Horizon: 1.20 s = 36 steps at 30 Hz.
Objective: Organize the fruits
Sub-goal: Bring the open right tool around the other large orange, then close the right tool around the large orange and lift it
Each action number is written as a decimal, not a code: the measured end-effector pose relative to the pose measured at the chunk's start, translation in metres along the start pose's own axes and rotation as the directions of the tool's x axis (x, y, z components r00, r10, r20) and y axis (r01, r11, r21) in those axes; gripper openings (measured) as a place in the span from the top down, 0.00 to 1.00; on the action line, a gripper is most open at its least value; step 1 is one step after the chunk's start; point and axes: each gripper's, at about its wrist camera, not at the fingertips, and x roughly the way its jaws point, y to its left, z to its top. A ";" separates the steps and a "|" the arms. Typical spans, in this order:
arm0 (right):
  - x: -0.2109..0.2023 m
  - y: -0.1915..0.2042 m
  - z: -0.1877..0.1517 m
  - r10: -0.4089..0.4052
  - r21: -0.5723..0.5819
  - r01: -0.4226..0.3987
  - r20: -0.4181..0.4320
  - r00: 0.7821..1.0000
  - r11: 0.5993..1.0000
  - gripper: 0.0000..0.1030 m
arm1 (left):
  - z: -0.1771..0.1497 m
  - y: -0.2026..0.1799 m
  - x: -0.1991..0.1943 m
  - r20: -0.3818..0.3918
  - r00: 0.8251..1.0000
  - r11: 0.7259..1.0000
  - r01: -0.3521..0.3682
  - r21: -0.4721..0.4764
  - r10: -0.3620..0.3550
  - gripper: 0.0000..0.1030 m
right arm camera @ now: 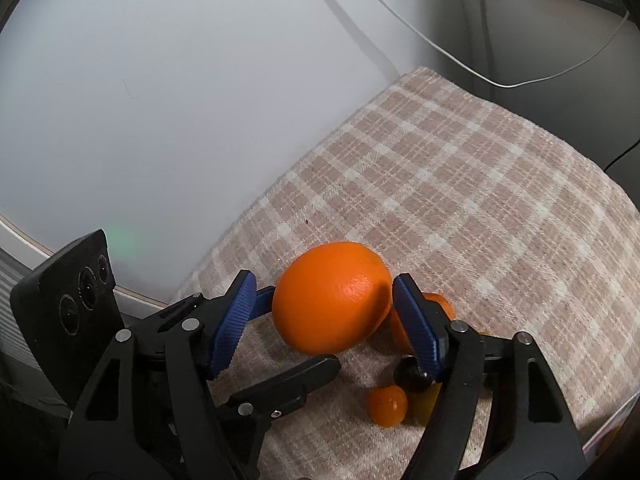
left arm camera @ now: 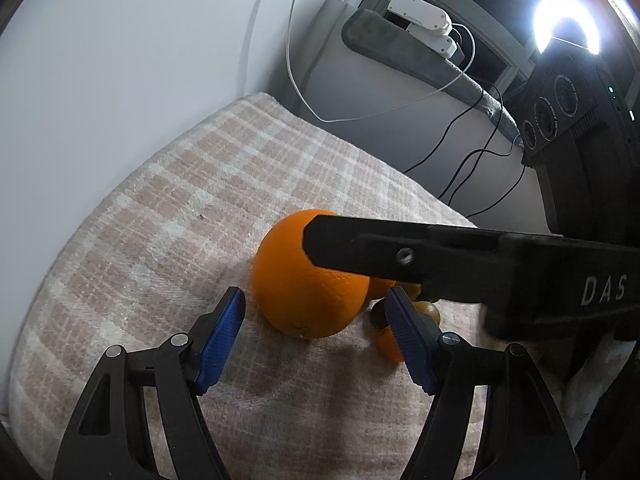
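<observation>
A big orange (left arm camera: 304, 280) (right arm camera: 332, 296) seems to rest on the checked cloth (left arm camera: 180, 200) (right arm camera: 480, 200). My left gripper (left arm camera: 316, 294) is open, its blue pad tips flanking the orange's near side with a small gap on each side. My right gripper (right arm camera: 322, 280) is open around the same orange: its right pad sits at the peel, while a gap shows at its left pad. One of its black fingers (left arm camera: 400, 256) crosses the orange's top in the left wrist view. Small fruits cluster beside the orange: an orange one (right arm camera: 388, 406) (left arm camera: 390, 346), a dark one (right arm camera: 406, 372), a greenish one (left arm camera: 431, 313).
A white wall (left arm camera: 120, 60) borders the cloth on the left. Behind it hang a white cable (left arm camera: 360, 118) and black cables (left arm camera: 460, 160); power strips (left arm camera: 424, 20) lie on a grey ledge. A ring light (left arm camera: 568, 20) glares at top right.
</observation>
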 end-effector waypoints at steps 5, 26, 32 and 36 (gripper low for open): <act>0.009 -0.002 0.001 -0.020 -0.013 0.020 -0.021 1.000 1.000 0.28 | 0.000 0.003 0.006 -0.014 1.000 1.000 0.008 -0.011 -0.009 0.30; 0.015 -0.002 -0.003 -0.031 -0.018 0.031 -0.024 0.999 0.999 0.31 | -0.001 -0.002 0.009 -0.016 1.000 1.000 -0.014 -0.004 0.014 0.41; 0.008 0.002 -0.004 -0.021 -0.018 0.021 -0.004 1.000 1.000 0.31 | -0.001 -0.008 0.001 0.007 1.000 1.000 -0.022 0.002 0.022 0.41; -0.001 0.005 -0.005 -0.018 -0.023 0.019 0.011 1.000 1.000 0.31 | 0.000 -0.014 -0.006 0.025 0.999 0.999 -0.030 0.014 0.030 0.40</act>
